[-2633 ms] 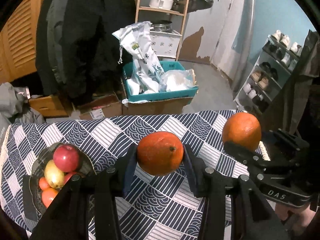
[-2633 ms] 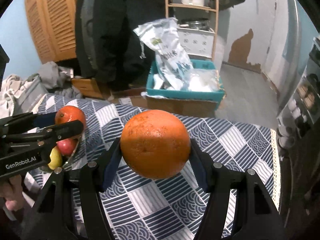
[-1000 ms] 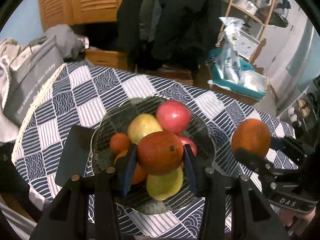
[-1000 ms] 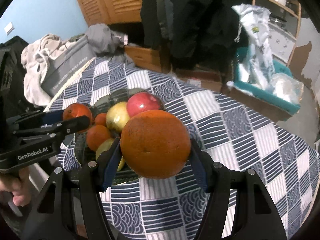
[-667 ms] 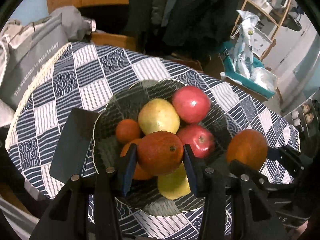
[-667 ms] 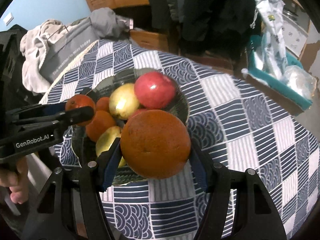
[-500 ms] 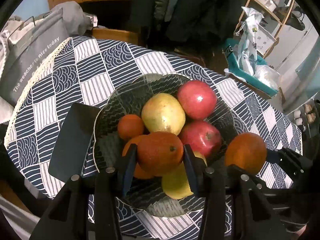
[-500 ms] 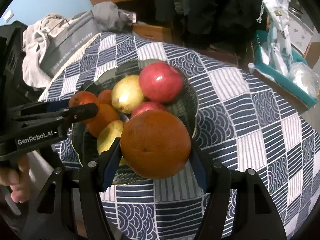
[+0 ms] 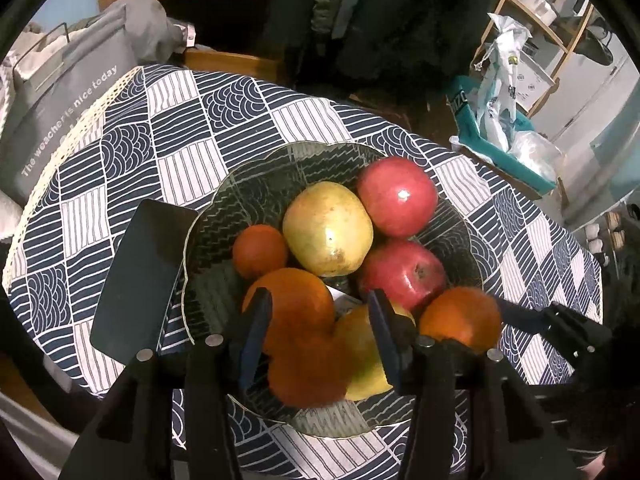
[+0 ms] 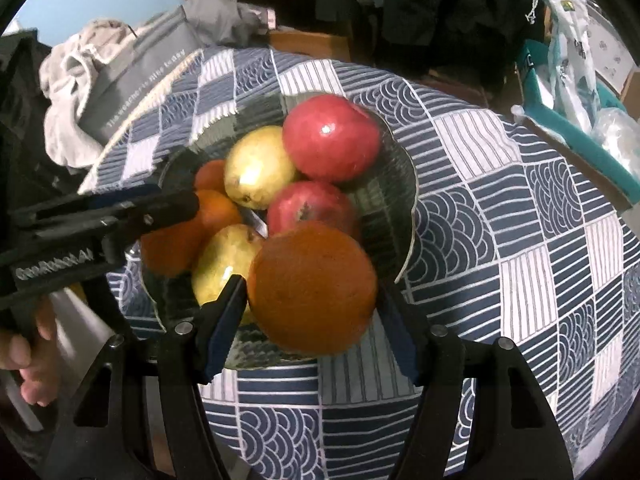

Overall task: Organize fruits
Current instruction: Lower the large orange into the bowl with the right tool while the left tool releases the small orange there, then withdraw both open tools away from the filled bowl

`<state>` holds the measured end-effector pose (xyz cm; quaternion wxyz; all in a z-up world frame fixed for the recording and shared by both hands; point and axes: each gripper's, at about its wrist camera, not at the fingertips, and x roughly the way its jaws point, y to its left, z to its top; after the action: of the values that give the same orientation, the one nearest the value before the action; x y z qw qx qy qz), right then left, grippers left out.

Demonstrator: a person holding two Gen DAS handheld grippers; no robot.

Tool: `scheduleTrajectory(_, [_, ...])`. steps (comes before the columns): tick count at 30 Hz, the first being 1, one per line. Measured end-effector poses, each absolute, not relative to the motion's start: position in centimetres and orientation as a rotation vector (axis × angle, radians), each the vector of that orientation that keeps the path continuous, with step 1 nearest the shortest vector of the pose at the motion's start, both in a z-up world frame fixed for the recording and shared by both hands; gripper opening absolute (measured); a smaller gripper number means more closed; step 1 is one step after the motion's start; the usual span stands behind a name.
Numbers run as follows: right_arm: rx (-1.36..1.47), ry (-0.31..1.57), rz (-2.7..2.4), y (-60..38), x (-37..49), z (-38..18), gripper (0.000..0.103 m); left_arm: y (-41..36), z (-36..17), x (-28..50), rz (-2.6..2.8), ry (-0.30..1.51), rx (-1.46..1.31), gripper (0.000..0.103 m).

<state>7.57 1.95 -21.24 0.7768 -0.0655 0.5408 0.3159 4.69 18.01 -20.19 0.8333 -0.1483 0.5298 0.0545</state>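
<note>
Orange fruit sits between each pair of fingers above the glass bowl on the bench. Left gripper and right gripper have just been opening, with pads apart from the small orange and large orange, apparently releasing them onto the piled apples and pears. Legible text: "GenRobot.AI" on the left gripper; "The weather is nice today" on a grey bag.

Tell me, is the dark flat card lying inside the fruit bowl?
No, the dark card lies on the tablecloth, beside the bowl's rim.
</note>
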Motion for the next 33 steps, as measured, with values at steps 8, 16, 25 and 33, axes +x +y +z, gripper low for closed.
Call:
scheduleTrajectory(8, [-0.098,1.108,0.668,0.9,8.2,-18.7,0.074,18.5,-19.4,4.3,0.133,1.111,-0.339,0.056])
scheduleTrajectory(16, [-0.097,1.007,0.602,-0.8,8.3,-14.9,0.076,18.1,-16.5,3.3,0.117,1.053,-0.345,0.057])
scheduleTrajectory(25, [-0.128,0.906,0.520,-2.3,7.7,-11.0,0.084,17.2,-12.7,2.1,0.124,0.958,-0.305,0.062])
scheduleTrajectory(33, [-0.143,0.852,0.471,-3.5,7.0,-8.8,0.087,16.2,-9.4,1.2,0.123,0.875,-0.248,0.069])
